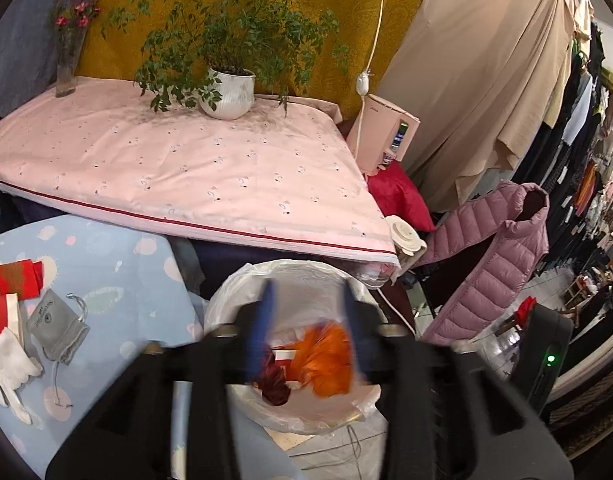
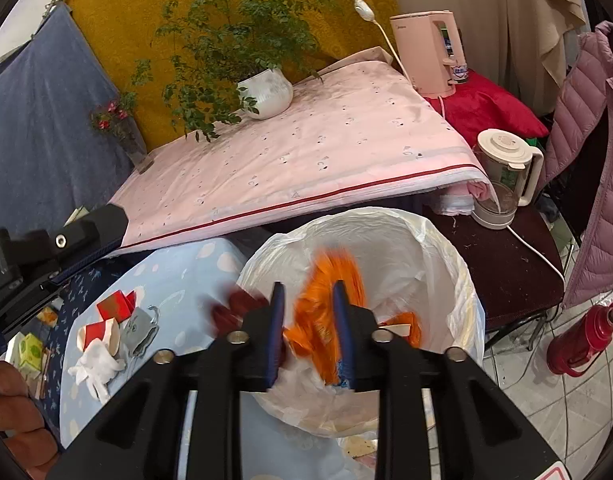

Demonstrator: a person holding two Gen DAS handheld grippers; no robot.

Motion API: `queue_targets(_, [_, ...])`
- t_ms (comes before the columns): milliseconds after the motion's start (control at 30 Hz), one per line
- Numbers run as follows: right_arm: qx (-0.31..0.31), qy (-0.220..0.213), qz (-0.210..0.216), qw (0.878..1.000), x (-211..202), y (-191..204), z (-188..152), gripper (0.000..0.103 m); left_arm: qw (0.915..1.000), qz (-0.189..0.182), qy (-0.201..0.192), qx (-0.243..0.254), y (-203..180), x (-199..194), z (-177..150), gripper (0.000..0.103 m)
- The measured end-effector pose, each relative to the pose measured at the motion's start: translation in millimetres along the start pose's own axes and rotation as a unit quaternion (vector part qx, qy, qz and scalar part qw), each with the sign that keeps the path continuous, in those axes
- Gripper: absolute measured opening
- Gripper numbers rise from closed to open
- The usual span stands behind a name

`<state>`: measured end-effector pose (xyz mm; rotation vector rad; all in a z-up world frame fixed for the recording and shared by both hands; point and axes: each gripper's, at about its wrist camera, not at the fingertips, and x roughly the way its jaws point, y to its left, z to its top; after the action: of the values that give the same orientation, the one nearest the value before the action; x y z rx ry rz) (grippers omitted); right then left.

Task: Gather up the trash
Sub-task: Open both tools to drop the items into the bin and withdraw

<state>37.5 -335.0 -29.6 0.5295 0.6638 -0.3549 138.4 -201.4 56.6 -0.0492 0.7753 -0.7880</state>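
Observation:
A bin lined with a white bag (image 1: 242,280) stands below both grippers. My left gripper (image 1: 307,292) is open above it, and a blurred orange wrapper (image 1: 326,356) and a dark red scrap (image 1: 272,384) hang loose over the bag. My right gripper (image 2: 308,286) is open over the same bin (image 2: 426,232). A blurred orange wrapper (image 2: 314,320) lies between its blue fingers with a gap on the left side. Red paper (image 1: 18,278), a grey pouch (image 1: 56,332) and a white glove (image 1: 8,364) lie on the blue-covered table (image 1: 118,248).
Behind the bin a pink-covered table (image 1: 186,168) carries a potted plant (image 1: 230,94) and a flower vase (image 1: 68,68). To the right are a glass kettle (image 2: 502,172), a pink dispenser (image 2: 426,52), a pink jacket (image 1: 494,256) and a red flask (image 2: 582,340) on the floor.

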Motion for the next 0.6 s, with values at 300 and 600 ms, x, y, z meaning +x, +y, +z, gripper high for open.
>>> queue_targets(300, [-0.008, -0.004, 0.003, 1.0, -6.0, 7.9, 0.8, 0.042, 0.9986, 0.052, -0.005, -0.01, 21.2, -8.3, -6.2, 0.056])
queue_targets(600, [-0.036, 0.003, 0.027, 0.999, -6.1, 43.0, -4.2, 0.046, 0.9937, 0.103, -0.012, -0.043, 64.7, -30.8, -18.9, 0.057])
